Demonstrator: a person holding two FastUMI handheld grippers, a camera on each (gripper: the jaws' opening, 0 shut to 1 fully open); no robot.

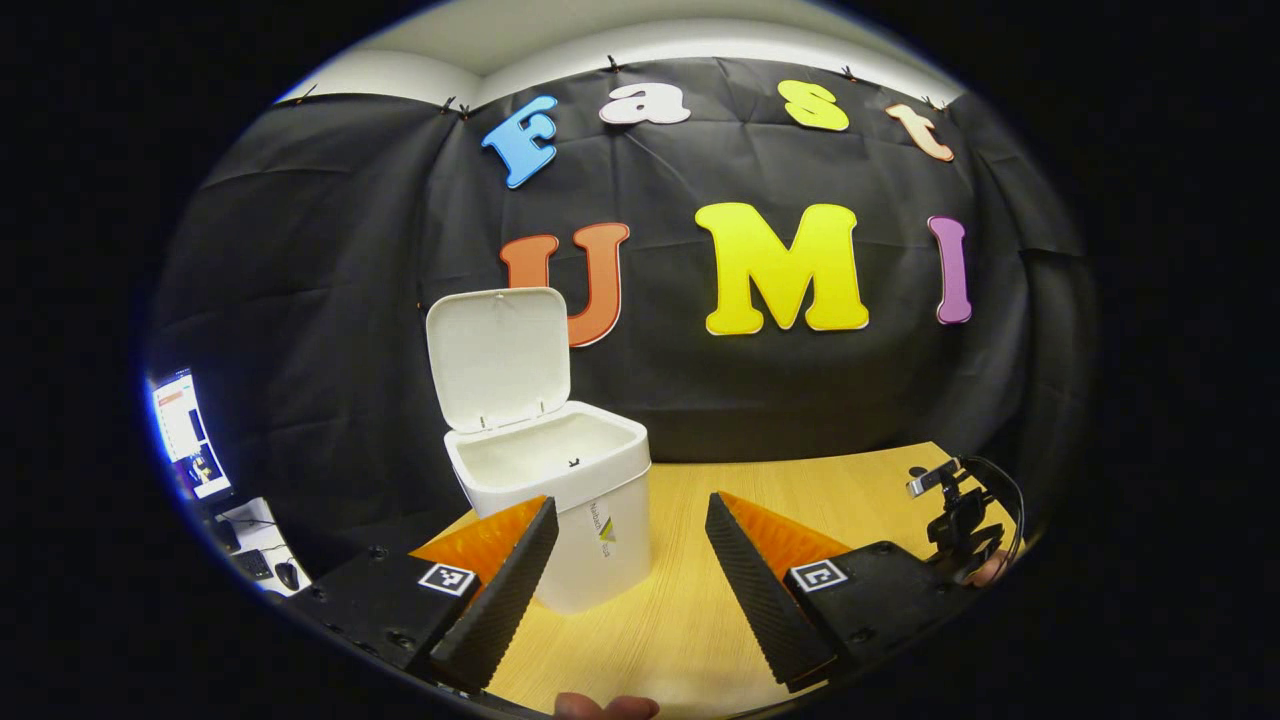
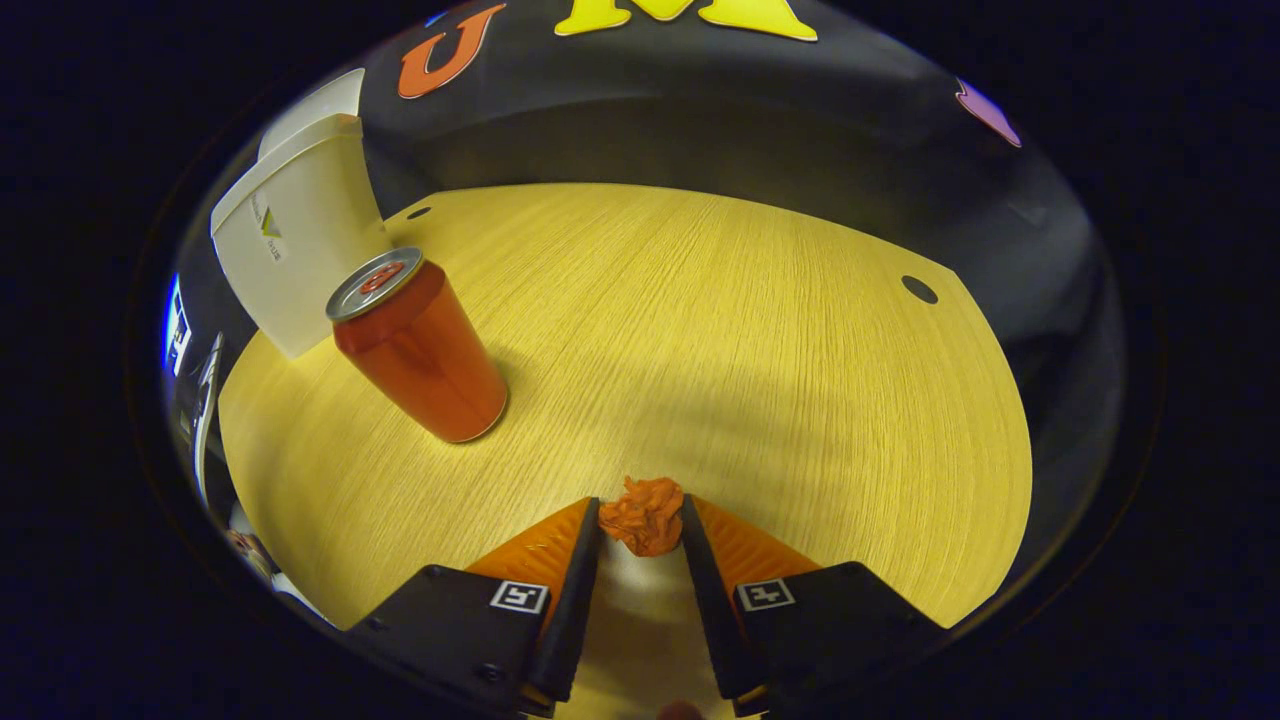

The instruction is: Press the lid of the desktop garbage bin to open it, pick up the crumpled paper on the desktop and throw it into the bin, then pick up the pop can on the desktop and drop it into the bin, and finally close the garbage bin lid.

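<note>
Pinching the crumpled paper point(image 2: 645, 515) between its two fingers, the right hand-held gripper point(image 2: 642, 530) sits low over the worktop point(image 2: 720, 340) in the right gripper view; the paper is a small orange wad, creased and lumpy, held right at the fingertips with both pads against its sides. Whether it still touches the wood I cannot tell. Farther off and to the left stands the pop can point(image 2: 420, 350), upright, orange-red with a silver top and pull tab, well apart from the paper. Just behind the can is the garbage bin point(image 2: 295, 255), white, with a small label on its wall; the two are close together, though contact cannot be made out.

In the left gripper view, the left hand-held gripper point(image 1: 630, 560) is spread wide with nothing between its fingers. Just beyond its left finger stands the bin point(image 1: 560, 500) on the pale wood worktop point(image 1: 800, 500), its lid point(image 1: 498, 358) swung up and standing upright at the back, the white inside showing. At the far right edge of the worktop a small black device with a cable point(image 1: 955, 515) is visible.
</note>
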